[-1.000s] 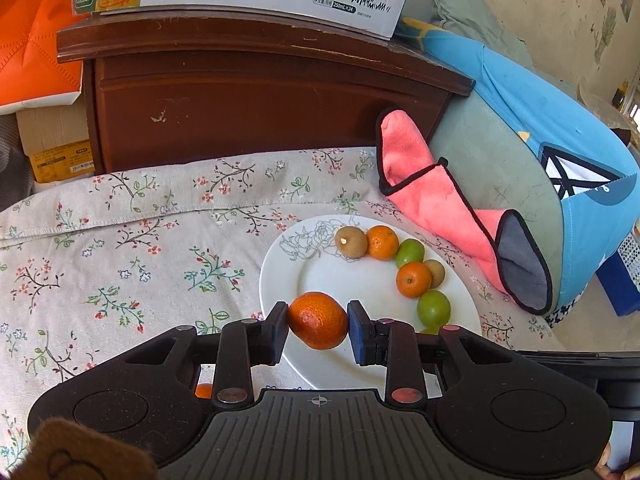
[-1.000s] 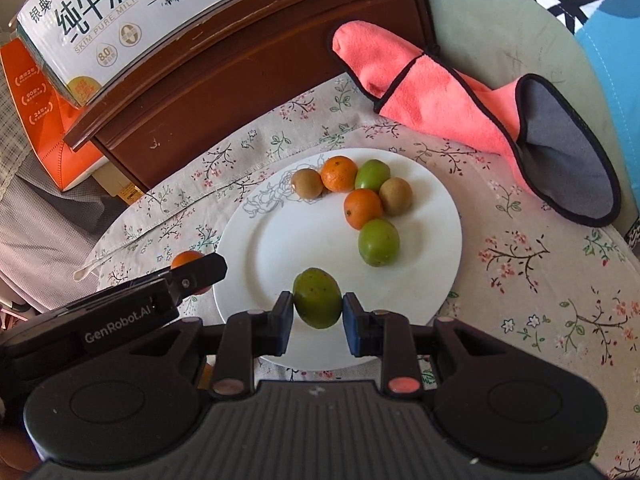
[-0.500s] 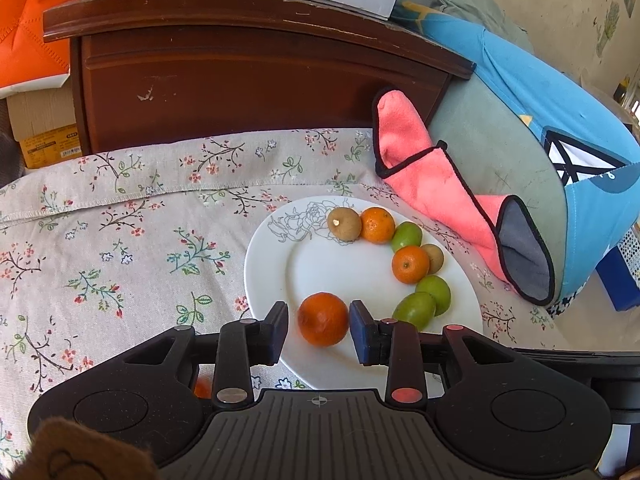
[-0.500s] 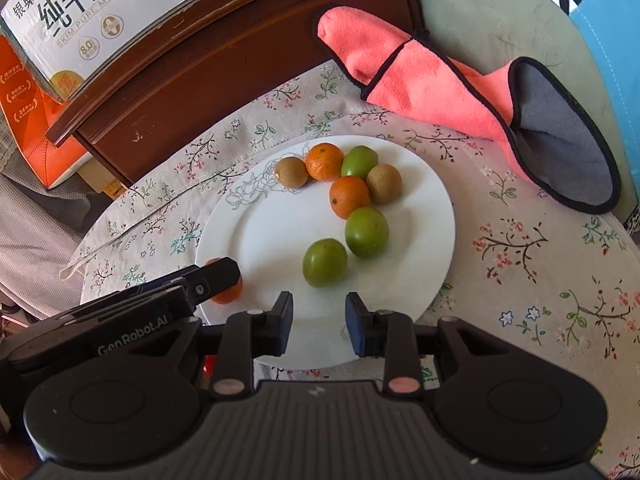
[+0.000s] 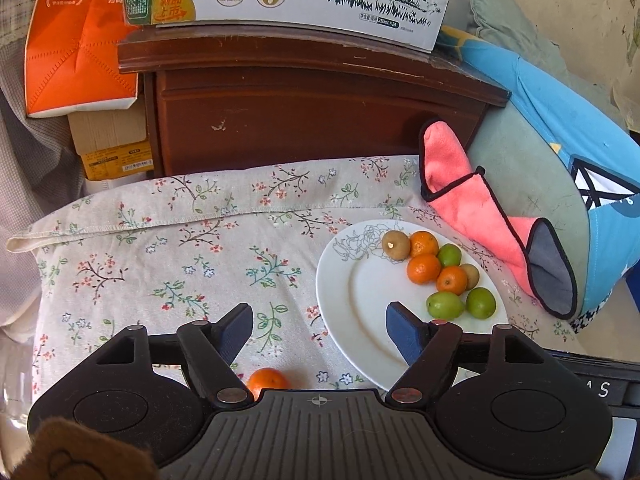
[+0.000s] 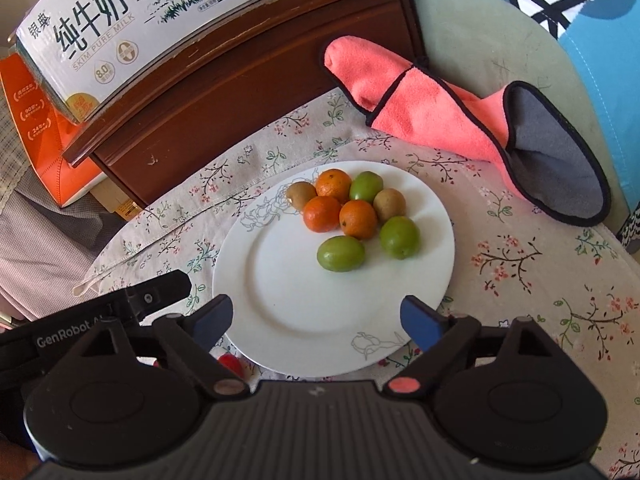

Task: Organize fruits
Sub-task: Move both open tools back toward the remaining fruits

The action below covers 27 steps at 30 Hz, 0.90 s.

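Note:
A white plate point(image 5: 360, 304) point(image 6: 288, 304) lies on the floral cloth and holds several fruits in a cluster: oranges point(image 5: 424, 268) point(image 6: 358, 219), green fruits point(image 5: 445, 305) point(image 6: 341, 253) and kiwis point(image 5: 396, 245) point(image 6: 301, 194). One loose orange point(image 5: 267, 382) lies on the cloth just under my left gripper. My left gripper point(image 5: 319, 330) is open and empty, left of the plate's near edge. My right gripper point(image 6: 316, 322) is open and empty over the plate's near rim. The left gripper's body point(image 6: 120, 304) shows at the left of the right wrist view.
A pink and grey mitt point(image 5: 480, 216) point(image 6: 460, 120) lies right of the plate against a blue and green cushion point(image 5: 560, 128). A dark wooden cabinet point(image 5: 312, 108) with a milk carton box point(image 6: 132, 12) on it stands behind. A small red thing point(image 6: 230, 362) lies by the plate's near edge.
Both grippers let go of their fruit and opened wide. The orange and the green fruit now lie with the cluster on the plate. Both grippers drew back; the left one shifted left.

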Tool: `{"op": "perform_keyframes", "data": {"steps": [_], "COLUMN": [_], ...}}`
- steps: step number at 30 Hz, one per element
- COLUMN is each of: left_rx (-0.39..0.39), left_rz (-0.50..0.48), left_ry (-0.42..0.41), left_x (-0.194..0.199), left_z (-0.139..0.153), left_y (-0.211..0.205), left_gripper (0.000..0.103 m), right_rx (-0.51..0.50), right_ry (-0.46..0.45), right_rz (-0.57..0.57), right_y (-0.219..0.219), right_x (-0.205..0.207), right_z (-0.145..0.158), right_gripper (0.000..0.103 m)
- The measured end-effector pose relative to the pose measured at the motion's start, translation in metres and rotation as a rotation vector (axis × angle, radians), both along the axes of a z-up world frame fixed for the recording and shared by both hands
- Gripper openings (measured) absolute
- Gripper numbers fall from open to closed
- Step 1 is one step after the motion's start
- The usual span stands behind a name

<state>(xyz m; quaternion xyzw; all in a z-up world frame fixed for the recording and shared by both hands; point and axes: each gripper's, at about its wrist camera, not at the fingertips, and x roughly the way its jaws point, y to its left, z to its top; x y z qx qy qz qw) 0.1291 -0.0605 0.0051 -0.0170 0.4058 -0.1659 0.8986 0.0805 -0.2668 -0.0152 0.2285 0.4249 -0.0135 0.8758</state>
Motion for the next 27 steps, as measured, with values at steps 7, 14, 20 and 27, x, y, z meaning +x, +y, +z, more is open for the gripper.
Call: {"op": "perform_keyframes", "data": {"steps": [7, 14, 20, 27], "left_rx": [0.074, 0.014, 0.131, 0.155], "left_rz": [0.056, 0.091, 0.103, 0.099], "left_ry": [-0.075, -0.054, -0.056, -0.005], "left_x": [-0.032, -0.06, -0.069, -0.068], "left_z": [0.012, 0.005, -0.005, -0.013], "left_y": [0.031, 0.069, 0.077, 0.085], "left_gripper": [0.09, 0.094, 0.094, 0.094], "right_rx": [-0.085, -0.242, -0.217, -0.25], "right_ry": [-0.062, -0.087, -0.053, -0.056], "right_rz": [0.088, 0.222, 0.275, 0.351], "right_y": [0.021, 0.048, 0.066, 0.086], "right_x": [-0.022, -0.043, -0.058, -0.061], "right_z": [0.007, 0.015, 0.01, -0.001], "right_gripper": [0.096, 0.096, 0.096, 0.091]}}
